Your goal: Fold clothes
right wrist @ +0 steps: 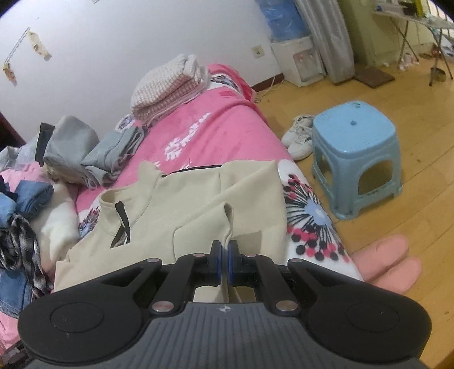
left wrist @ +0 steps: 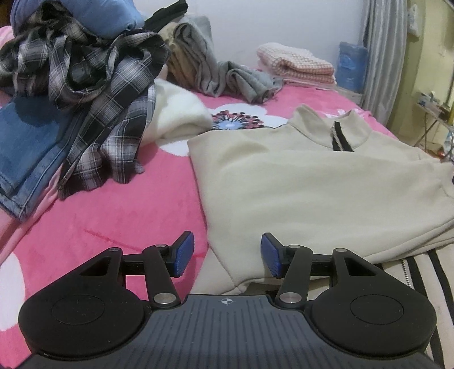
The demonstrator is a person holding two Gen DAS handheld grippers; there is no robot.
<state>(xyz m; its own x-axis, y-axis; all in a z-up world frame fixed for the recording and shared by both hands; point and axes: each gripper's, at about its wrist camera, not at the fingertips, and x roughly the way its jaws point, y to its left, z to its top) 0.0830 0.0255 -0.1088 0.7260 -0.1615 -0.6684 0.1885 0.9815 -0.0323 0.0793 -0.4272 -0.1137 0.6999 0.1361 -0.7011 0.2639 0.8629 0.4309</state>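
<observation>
The right gripper [right wrist: 224, 257] pinches a fold of the beige sweatshirt [left wrist: 312, 181] on the bed [left wrist: 119, 215]; the left gripper [left wrist: 227, 254] hangs half-open, empty. Beyond, a plaid shirt [left wrist: 93, 85] and jeans [left wrist: 31, 147] await folding; checked cloths [left wrist: 295, 64] lie stacked

The beige sweatshirt [left wrist: 312, 181] is cut off by the right edge of the left wrist view, and its near hem is hidden behind the left gripper [left wrist: 227, 254]. In the right wrist view, the right gripper [right wrist: 225, 262] hides the near end of the pinched fabric fold. The clothes pile [left wrist: 71, 65] runs past the far left edge; items on the far folding table [right wrist: 411, 14] are too small to identify.
</observation>
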